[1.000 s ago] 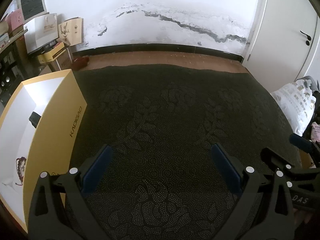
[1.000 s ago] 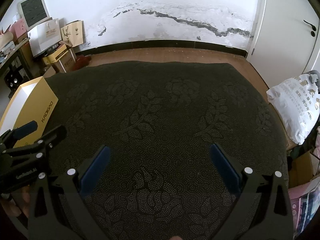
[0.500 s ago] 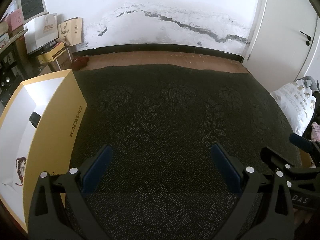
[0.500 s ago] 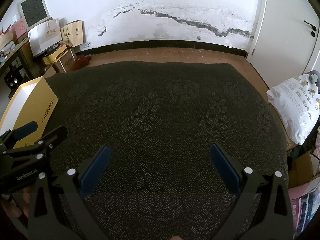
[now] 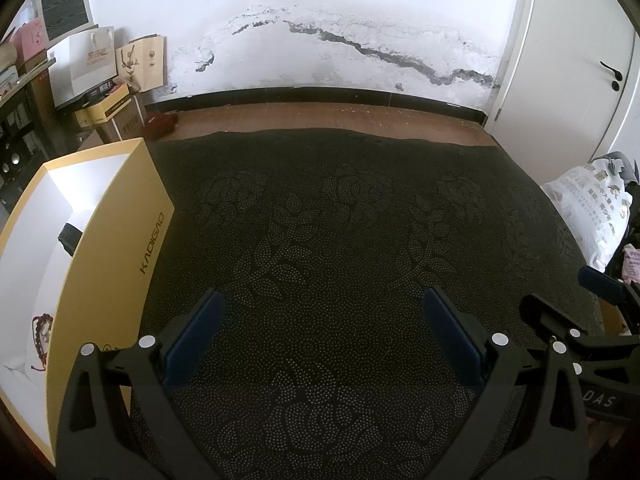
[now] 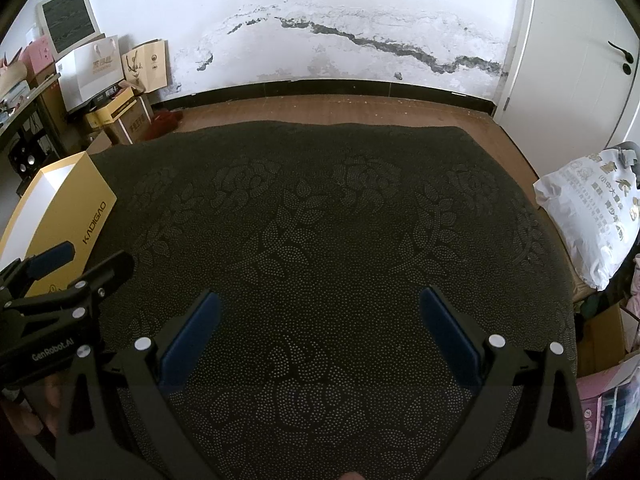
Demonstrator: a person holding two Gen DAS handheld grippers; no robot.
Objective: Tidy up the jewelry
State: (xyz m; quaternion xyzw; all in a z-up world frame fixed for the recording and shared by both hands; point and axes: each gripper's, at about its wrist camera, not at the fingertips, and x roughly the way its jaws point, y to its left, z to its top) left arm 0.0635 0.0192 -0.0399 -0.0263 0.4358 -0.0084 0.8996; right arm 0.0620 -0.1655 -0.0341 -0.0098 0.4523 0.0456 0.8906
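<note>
A yellow box [image 5: 112,240] with a white inside stands at the left on the dark patterned cloth [image 5: 340,240]. A string of brown beads [image 5: 42,326] lies in its near end, and a small black item [image 5: 69,237] rests further back. My left gripper [image 5: 322,304] hovers open over the cloth, just right of the box, with nothing between its blue pads. In the right wrist view my right gripper [image 6: 320,300] is also open and empty over the cloth, and the yellow box [image 6: 64,208] sits far left behind the left gripper [image 6: 76,262].
A white printed bag [image 6: 588,216] lies at the cloth's right edge. Paper bags and cartons [image 6: 116,92] are stacked at the back left by the wall. A white door [image 6: 580,60] stands at the back right, beyond a strip of wooden floor [image 6: 340,108].
</note>
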